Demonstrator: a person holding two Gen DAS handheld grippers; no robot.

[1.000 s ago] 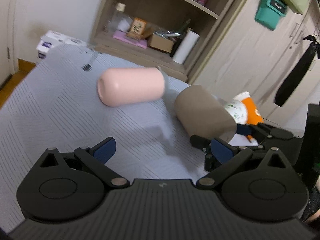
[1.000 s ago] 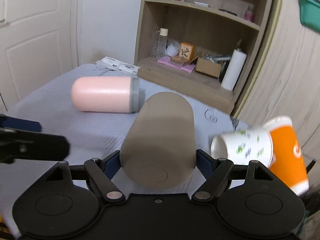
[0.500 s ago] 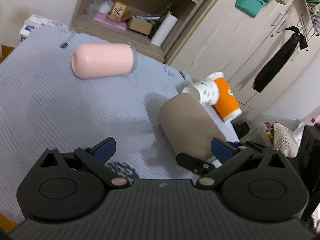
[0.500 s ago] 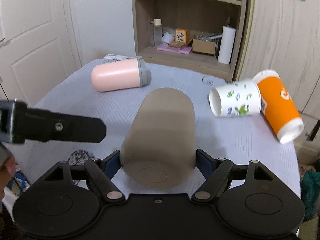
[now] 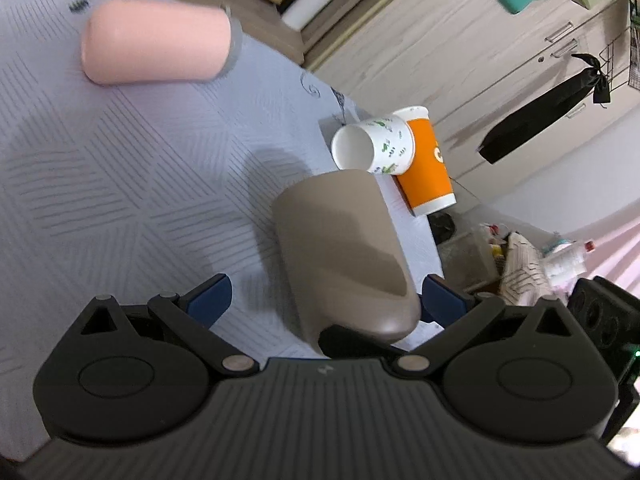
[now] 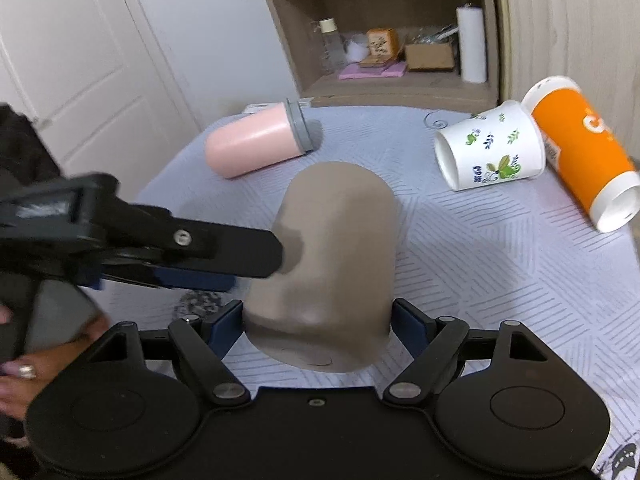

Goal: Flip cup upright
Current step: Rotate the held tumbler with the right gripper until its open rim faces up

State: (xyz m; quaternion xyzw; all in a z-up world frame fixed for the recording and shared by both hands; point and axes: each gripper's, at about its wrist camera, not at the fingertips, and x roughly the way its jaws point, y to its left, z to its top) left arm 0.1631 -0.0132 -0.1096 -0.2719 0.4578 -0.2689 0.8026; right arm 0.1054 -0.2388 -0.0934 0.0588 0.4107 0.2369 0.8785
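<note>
A taupe cup (image 6: 332,256) is tilted, its base toward the camera. My right gripper (image 6: 318,320) is shut on it near the base and holds it above the grey-patterned table. In the left wrist view the same cup (image 5: 344,252) sits between the wide-open fingers of my left gripper (image 5: 326,300), closer to the right finger. In the right wrist view the left gripper (image 6: 180,256) reaches in from the left, one finger tip at the cup's side. A pink cup (image 6: 256,144) lies on its side at the back left. A white floral paper cup (image 6: 490,146) and an orange cup (image 6: 584,152) lie on their sides at the right.
The table (image 6: 500,264) has a quilted grey cover. A wooden shelf unit (image 6: 392,48) with a paper roll and boxes stands behind it. A white door (image 6: 80,60) is at the left. Cabinet doors (image 5: 480,60) and floor clutter (image 5: 520,256) lie beyond the table's right edge.
The right gripper has lifted and tipped the taupe cup further. The left gripper has moved in toward the cup, which now sits between its open fingers.
</note>
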